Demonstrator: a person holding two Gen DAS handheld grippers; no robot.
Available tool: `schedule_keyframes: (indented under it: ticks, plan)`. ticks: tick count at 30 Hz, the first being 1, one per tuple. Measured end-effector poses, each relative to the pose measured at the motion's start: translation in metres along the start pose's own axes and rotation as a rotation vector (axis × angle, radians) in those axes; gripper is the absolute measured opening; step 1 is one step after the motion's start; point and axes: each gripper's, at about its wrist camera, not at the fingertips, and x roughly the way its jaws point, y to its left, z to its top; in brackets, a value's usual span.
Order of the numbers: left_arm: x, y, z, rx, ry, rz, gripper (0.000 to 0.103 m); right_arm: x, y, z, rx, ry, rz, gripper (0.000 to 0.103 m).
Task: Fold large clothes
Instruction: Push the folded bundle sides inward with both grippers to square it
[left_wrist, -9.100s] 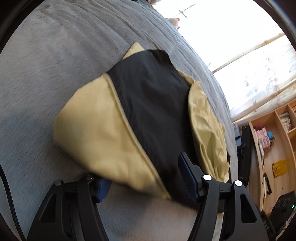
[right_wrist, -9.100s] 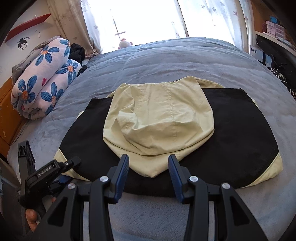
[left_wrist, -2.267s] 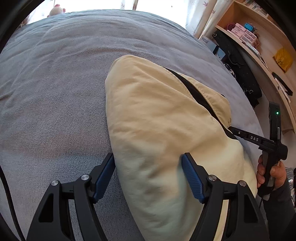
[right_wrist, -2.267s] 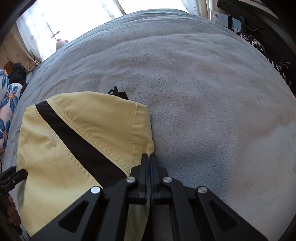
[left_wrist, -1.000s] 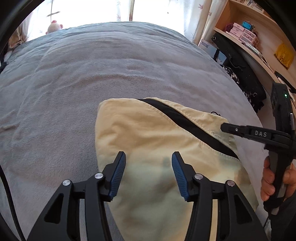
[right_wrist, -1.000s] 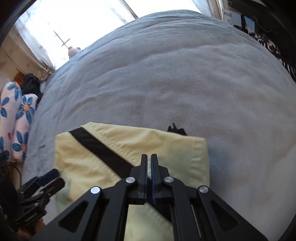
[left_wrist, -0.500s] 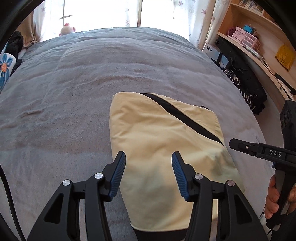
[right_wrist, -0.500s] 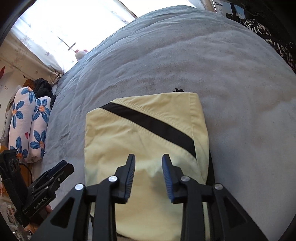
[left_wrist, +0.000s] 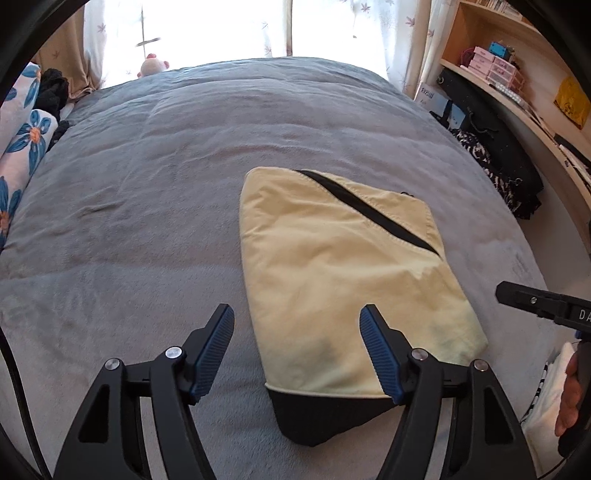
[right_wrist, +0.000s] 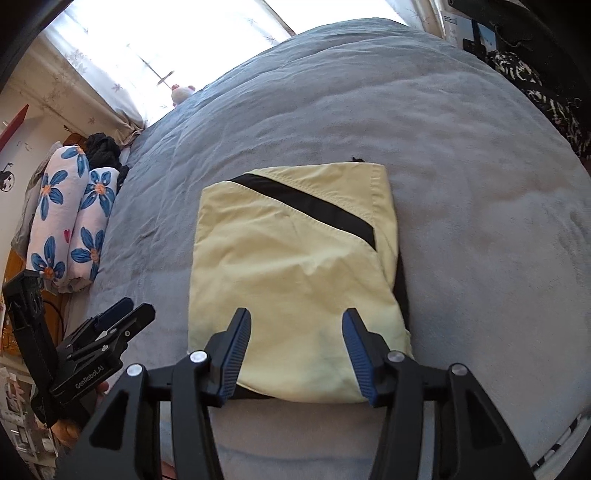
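Note:
A pale yellow garment with a black diagonal stripe (left_wrist: 343, 266) lies folded into a compact rectangle on the grey bed (left_wrist: 147, 177). It also shows in the right wrist view (right_wrist: 291, 266). My left gripper (left_wrist: 297, 350) is open and empty, held above the garment's near left edge. My right gripper (right_wrist: 295, 347) is open and empty, held above the garment's near edge. The left gripper appears at the left of the right wrist view (right_wrist: 107, 328); the right gripper appears at the right edge of the left wrist view (left_wrist: 535, 301).
Rolled flowered bedding (right_wrist: 70, 210) and dark clothes (right_wrist: 103, 147) lie at the bed's far left. A small plush toy (left_wrist: 153, 66) sits by the window. Wooden shelves (left_wrist: 517, 81) and dark bags (left_wrist: 491, 155) stand along the right side.
Both grippers have pulled back and up from the folded garment. Their jaws have opened wider. The garment lies still in its folded shape.

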Motion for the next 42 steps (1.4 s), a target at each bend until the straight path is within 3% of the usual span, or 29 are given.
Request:
schedule_keyframes:
  ticks: [4,13,20,23,26,32,38,42]
  plan:
    - [0.004,0.006,-0.004,-0.017,0.023,0.003,0.069,0.002,-0.012,-0.001,-0.004,0.022,-0.052,0.052]
    - [0.037,0.011,-0.018,-0.013,0.121,-0.077,0.077,0.006,-0.03,0.005,-0.036,0.045,-0.088,0.052]
    - [0.068,0.019,-0.025,-0.04,0.169,-0.14,0.077,0.042,-0.071,0.012,0.057,0.113,0.019,0.052]
    - [0.083,0.026,-0.026,-0.062,0.191,-0.183,0.077,0.063,-0.088,0.013,0.077,0.158,0.065,0.064]
    - [0.095,0.033,-0.026,-0.092,0.203,-0.221,0.077,0.08,-0.103,0.014,0.107,0.193,0.109,0.065]
    - [0.12,0.041,-0.025,-0.149,0.217,-0.297,0.077,0.104,-0.114,0.016,0.131,0.226,0.234,0.065]
    - [0.141,0.041,-0.022,-0.168,0.215,-0.343,0.085,0.127,-0.124,0.016,0.188,0.263,0.341,0.065]
    - [0.151,0.037,-0.019,-0.17,0.215,-0.37,0.09,0.134,-0.12,0.018,0.155,0.273,0.395,0.065]
